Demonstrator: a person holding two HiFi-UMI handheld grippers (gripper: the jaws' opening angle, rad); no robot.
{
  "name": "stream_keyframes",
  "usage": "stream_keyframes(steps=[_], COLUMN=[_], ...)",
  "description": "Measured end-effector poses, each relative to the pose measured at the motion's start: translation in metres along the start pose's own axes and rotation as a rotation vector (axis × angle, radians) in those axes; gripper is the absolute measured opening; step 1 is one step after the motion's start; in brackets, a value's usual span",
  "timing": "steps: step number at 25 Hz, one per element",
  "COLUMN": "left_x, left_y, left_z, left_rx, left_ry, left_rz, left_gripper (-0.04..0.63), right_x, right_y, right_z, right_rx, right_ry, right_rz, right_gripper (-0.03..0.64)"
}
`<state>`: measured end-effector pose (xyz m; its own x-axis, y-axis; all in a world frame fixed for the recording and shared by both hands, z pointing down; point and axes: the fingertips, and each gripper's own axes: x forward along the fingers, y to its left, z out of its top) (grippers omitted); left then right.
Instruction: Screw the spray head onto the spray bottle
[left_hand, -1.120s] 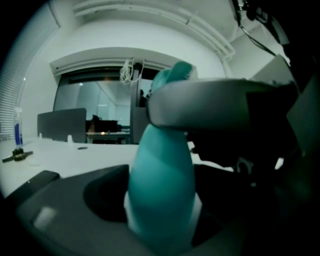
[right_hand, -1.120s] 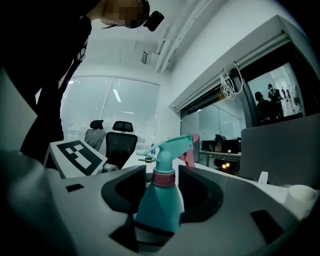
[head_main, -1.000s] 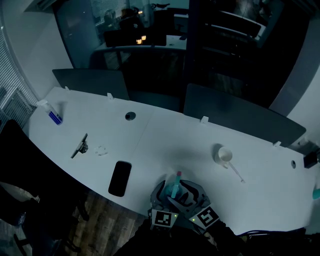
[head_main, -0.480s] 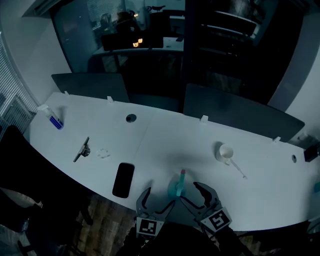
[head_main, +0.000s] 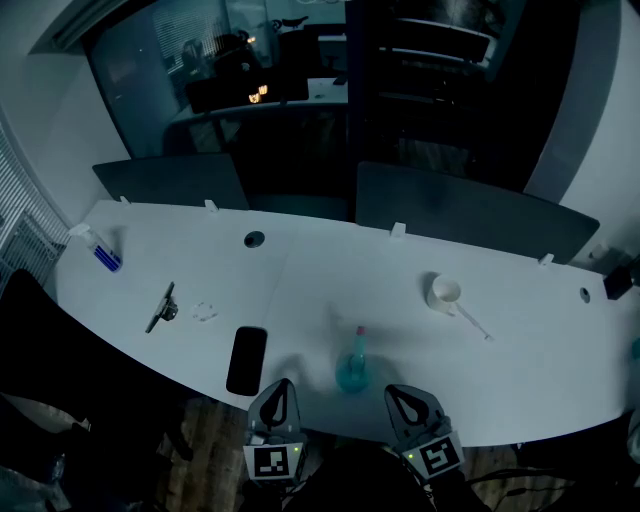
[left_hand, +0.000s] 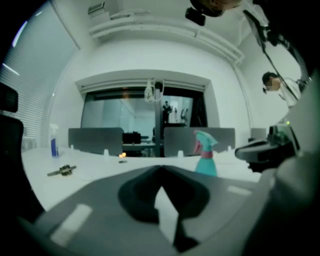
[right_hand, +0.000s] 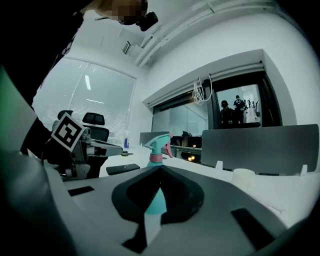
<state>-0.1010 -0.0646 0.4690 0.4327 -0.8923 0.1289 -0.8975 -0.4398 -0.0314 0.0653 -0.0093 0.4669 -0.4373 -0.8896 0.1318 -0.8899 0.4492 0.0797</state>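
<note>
Head looks screwed on, both grippers hanging clear of the bottle

The spray bottle (head_main: 352, 370) stands on the desk (head_main: 530, 385) ahead of the fingertips, between the two sets and touching neither, with the spray head (head_main: 359, 333) sitting on top. The left gripper (head_main: 279, 386) has its fingers pressed together on nothing. The right gripper (head_main: 394, 392) has just been closing, tips about meeting, also empty. So it's probably the wrap-up step; any re-tightening would mean spreading the fingers first.

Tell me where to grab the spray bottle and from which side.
Grip the spray bottle by its teal body, below the pink collar. It stands upright close to the table's near edge, so come in level from that edge. The body is the widest part and likely the steadiest hold; the head juts out sideways and offers no flat faces.
</note>
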Motion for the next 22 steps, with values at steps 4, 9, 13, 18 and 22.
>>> stream_keyframes(steps=[4, 9, 13, 18, 22], left_x=[-0.019, -0.059, -0.106, -0.165, -0.199], left_y=[0.001, -0.021, -0.060, -0.113, -0.127], left_z=[0.018, 0.024, 0.033, 0.044, 0.045], left_rx=[0.091, 0.022, 0.029, 0.074, 0.059], left_ry=[-0.039, -0.024, -0.058, -0.074, -0.065], left_rz=[0.097, 0.155, 0.202, 0.244, 0.295], left_gripper=[0.002, 0.002, 0.002, 0.002, 0.002], right_x=[-0.015, -0.049, -0.097, -0.153, -0.178], right_y=[-0.004, 0.001, 0.008, 0.023, 0.034], right_z=[0.004, 0.017, 0.019, 0.012, 0.011], right_rx=[-0.009, -0.059, -0.078, -0.089, -0.095], right_ry=[-0.005, -0.024, -0.029, -0.038, -0.030], right_rz=[-0.022, 0.005, 0.045, 0.104, 0.117], right_gripper=[0.005, 0.005, 0.005, 0.005, 0.005])
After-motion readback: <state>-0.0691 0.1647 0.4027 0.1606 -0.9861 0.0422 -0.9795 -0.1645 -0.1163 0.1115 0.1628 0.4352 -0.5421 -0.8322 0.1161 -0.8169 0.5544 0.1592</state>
